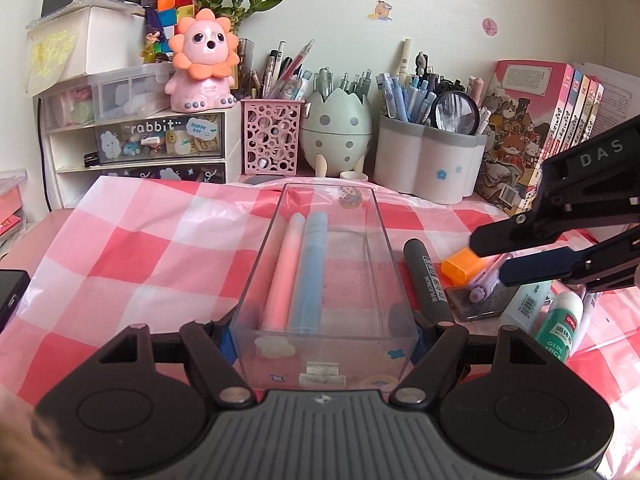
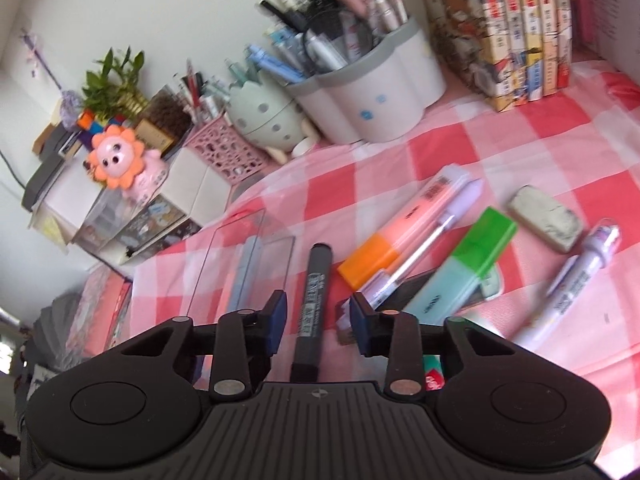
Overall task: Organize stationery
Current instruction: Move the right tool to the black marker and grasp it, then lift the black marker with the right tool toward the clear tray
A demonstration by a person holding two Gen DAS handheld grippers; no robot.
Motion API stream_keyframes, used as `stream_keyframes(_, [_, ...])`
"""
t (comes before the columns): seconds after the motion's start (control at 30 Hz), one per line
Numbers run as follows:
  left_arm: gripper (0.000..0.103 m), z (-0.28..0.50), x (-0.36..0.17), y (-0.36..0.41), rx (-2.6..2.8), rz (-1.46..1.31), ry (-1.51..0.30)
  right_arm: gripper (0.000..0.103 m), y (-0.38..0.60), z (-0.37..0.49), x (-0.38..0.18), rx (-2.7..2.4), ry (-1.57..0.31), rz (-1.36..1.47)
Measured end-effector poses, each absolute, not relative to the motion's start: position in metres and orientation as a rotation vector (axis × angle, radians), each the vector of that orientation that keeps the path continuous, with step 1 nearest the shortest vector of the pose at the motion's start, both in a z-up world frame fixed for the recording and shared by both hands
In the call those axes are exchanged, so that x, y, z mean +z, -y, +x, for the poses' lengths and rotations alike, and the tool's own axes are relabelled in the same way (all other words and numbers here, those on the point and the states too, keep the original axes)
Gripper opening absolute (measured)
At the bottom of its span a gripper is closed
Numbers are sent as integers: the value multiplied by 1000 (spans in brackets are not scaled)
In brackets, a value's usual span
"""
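Note:
My left gripper [image 1: 322,344] is shut on the near end of a clear plastic box [image 1: 384,248], one pad on each side wall. A pink pen [image 1: 280,268] and a blue pen [image 1: 310,268] lie side by side in the box. Just right of it a black marker [image 1: 426,280] lies on the checked cloth. My right gripper [image 2: 318,322] is open and straddles that black marker [image 2: 314,296], with a gap showing on both sides. From the left wrist view the right gripper [image 1: 492,260] hangs over the loose pile.
Right of the marker lie an orange-capped highlighter [image 2: 400,232], a purple pen [image 2: 432,236], a green highlighter [image 2: 468,264], an eraser [image 2: 546,216], a white pen [image 2: 568,284] and a glue stick [image 1: 558,328]. Pen holders [image 1: 428,160], drawers [image 1: 160,144] and books [image 1: 532,128] line the back wall.

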State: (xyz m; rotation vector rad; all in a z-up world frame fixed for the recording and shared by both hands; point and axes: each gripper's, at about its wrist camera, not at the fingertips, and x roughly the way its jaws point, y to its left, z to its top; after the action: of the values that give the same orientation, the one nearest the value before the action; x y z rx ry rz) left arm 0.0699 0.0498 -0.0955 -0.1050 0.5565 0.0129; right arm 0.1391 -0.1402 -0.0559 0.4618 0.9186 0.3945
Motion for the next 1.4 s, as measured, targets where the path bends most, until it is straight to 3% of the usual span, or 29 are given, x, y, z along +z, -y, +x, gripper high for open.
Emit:
stream_keyframes(0.2, [49,70,-96,-51,9,-111,-556,23,124,145,-63,425,-954,443])
stream_keyframes(0.9, [49,71,-96,-50,-2,-122,-558,20,87,155,-76,395,-966,282])
stream_keyframes(1.4, [49,71,-97,-50,-4,-124,-558,17,76,149,-69,389,-911,-39])
